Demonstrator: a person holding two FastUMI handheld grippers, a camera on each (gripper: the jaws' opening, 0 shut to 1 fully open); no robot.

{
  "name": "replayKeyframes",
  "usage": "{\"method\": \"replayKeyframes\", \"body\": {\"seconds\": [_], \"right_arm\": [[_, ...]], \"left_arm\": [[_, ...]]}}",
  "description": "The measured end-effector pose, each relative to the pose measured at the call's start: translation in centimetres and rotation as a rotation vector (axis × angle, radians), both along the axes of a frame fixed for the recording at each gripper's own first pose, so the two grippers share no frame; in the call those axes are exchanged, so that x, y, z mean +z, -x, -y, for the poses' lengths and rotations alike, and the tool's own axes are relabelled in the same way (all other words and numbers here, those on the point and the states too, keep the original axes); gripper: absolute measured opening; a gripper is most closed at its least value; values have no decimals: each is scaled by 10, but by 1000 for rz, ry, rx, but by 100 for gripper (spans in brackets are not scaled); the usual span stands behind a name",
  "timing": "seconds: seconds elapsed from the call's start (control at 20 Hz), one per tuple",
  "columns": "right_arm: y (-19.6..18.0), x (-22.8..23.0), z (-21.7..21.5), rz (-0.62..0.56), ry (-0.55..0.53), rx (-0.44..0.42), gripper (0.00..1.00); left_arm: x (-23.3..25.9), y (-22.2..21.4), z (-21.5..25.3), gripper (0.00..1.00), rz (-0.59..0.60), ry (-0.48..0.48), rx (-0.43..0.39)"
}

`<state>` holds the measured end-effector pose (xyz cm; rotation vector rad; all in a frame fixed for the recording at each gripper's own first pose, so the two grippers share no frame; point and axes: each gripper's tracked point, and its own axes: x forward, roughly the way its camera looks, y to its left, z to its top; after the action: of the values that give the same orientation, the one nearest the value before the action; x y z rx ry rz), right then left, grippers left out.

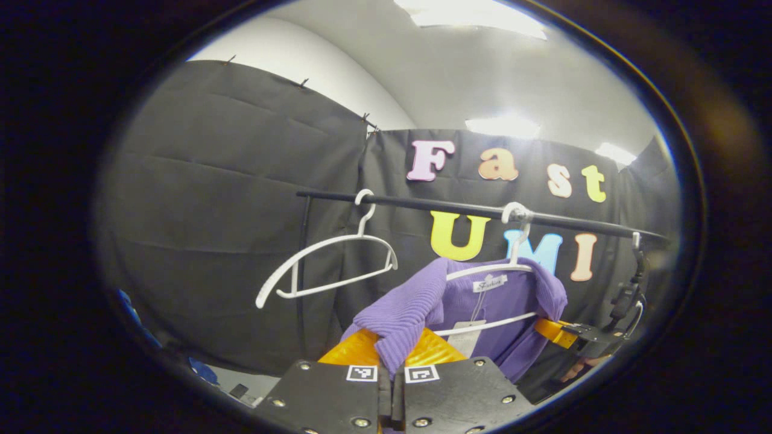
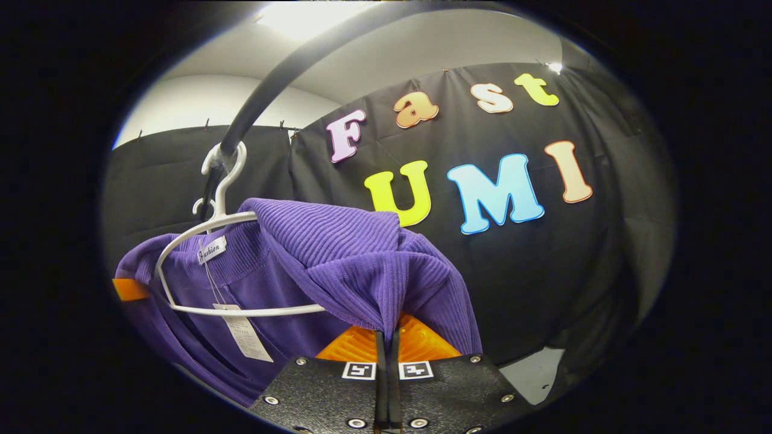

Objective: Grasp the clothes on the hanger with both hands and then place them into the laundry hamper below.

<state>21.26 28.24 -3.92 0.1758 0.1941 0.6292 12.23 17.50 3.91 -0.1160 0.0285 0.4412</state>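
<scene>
Black cloth walls close the booth behind a dark rail (image 1: 458,210), where you see an empty white hanger (image 1: 329,265) and a second white hanger (image 2: 211,259) carrying the purple ribbed sweater (image 2: 338,259). Your left gripper (image 1: 392,361) has its fingers nearly closed, with one shoulder of the sweater pinched between them. Your right gripper (image 2: 386,343) is closed the same way on the other shoulder, just above its fingers.
</scene>
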Motion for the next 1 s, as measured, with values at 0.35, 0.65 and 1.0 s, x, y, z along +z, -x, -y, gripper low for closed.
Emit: {"method": "replayKeyframes", "body": {"seconds": [0.35,0.65,1.0], "right_arm": [[21,13,12,8,28,-142,0],[33,25,13,27,32,-240,0],[47,34,1,68,52,-289,0]], "left_arm": [[40,-8,-49,1,83,-33,-97],[53,-20,-75,1,108,-34,-188],[45,-24,-124,1,114,16,-213]]}}
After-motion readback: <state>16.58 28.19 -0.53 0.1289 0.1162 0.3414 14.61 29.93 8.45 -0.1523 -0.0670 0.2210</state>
